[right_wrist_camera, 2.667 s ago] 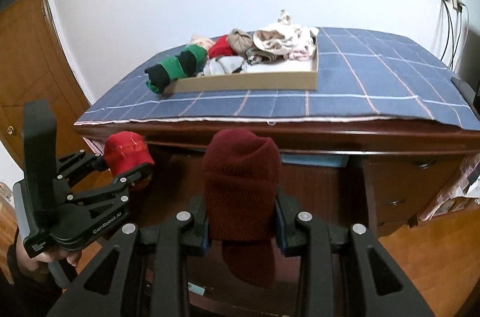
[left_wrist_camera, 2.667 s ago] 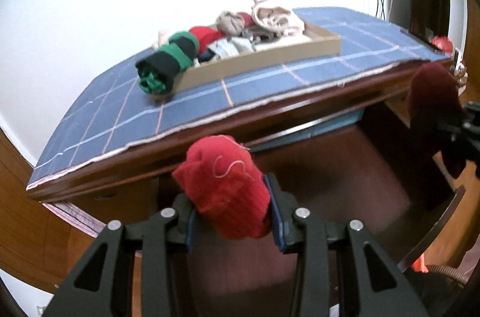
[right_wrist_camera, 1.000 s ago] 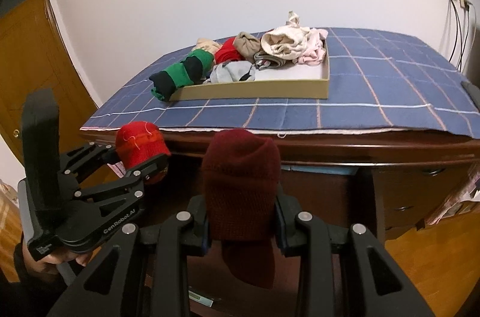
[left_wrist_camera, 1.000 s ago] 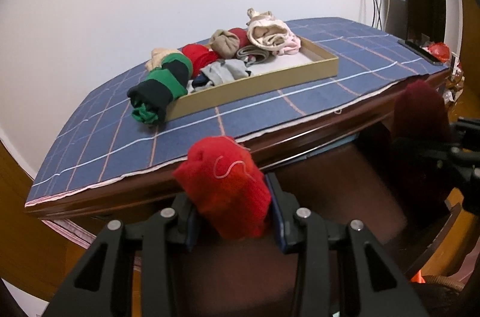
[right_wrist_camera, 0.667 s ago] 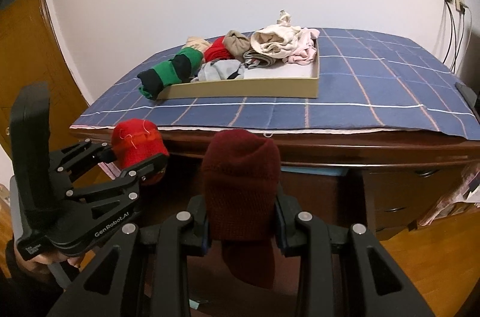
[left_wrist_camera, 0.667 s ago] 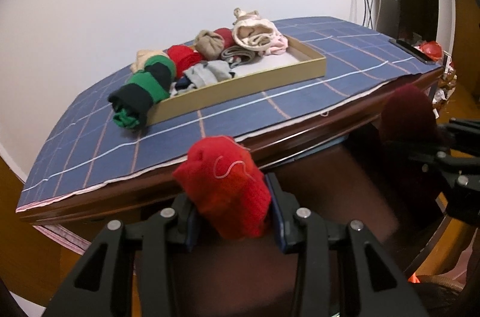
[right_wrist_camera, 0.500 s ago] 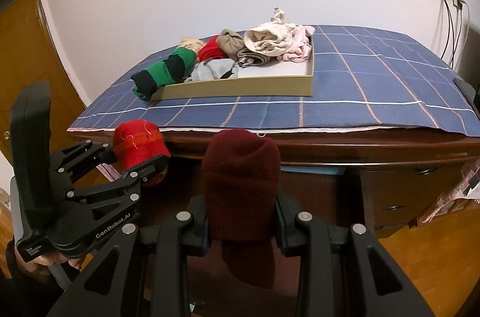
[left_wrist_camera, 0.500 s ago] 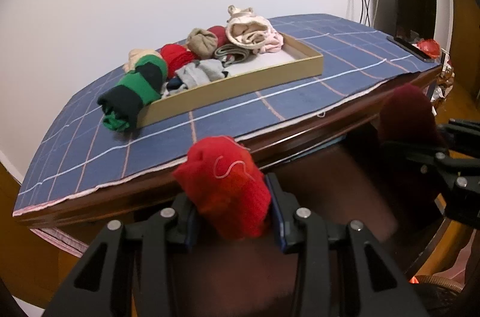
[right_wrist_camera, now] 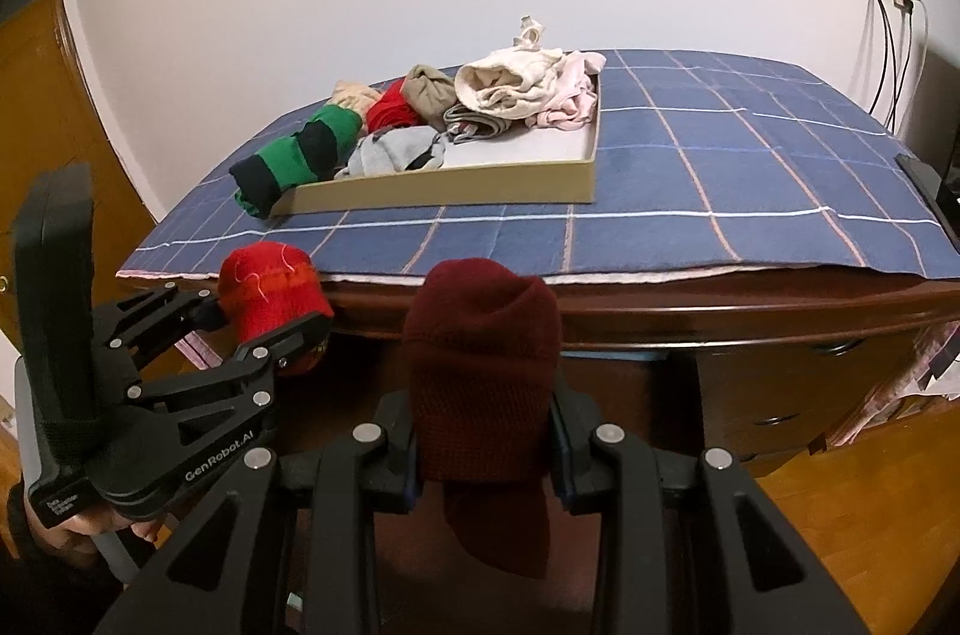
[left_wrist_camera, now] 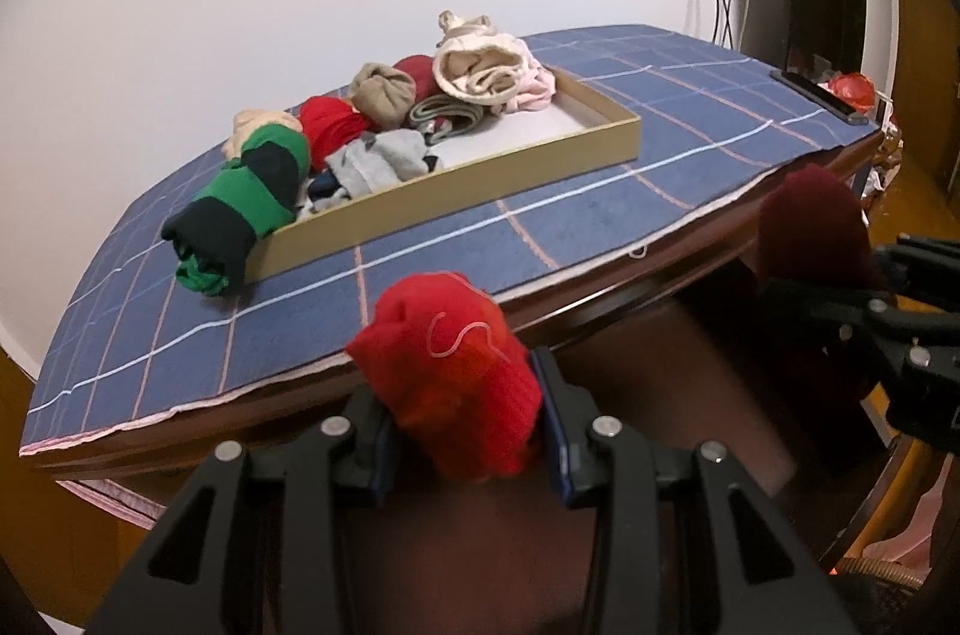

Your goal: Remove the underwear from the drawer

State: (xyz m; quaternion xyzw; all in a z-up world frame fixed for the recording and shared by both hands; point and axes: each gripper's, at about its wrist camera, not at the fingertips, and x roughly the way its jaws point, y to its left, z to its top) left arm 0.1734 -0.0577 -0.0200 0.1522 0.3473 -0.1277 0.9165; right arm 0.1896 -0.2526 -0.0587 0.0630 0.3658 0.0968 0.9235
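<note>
The left gripper [left_wrist_camera: 462, 431] clamped a bright red rolled garment [left_wrist_camera: 450, 377], standing upright before the dresser's edge [right_wrist_camera: 720, 311]. The right gripper [right_wrist_camera: 483, 446] pinched a dark maroon roll [right_wrist_camera: 483, 377], long axis vertical, tail hanging below. "GenRobot.AI" marked the left gripper's side.

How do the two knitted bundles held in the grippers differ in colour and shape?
The bright red bundle in the left gripper is vivid, compact, with a loose pale thread; the dark maroon bundle in the right gripper is duller, taller, and hangs below the fingers. Both are clamped in front of the table edge.
</note>
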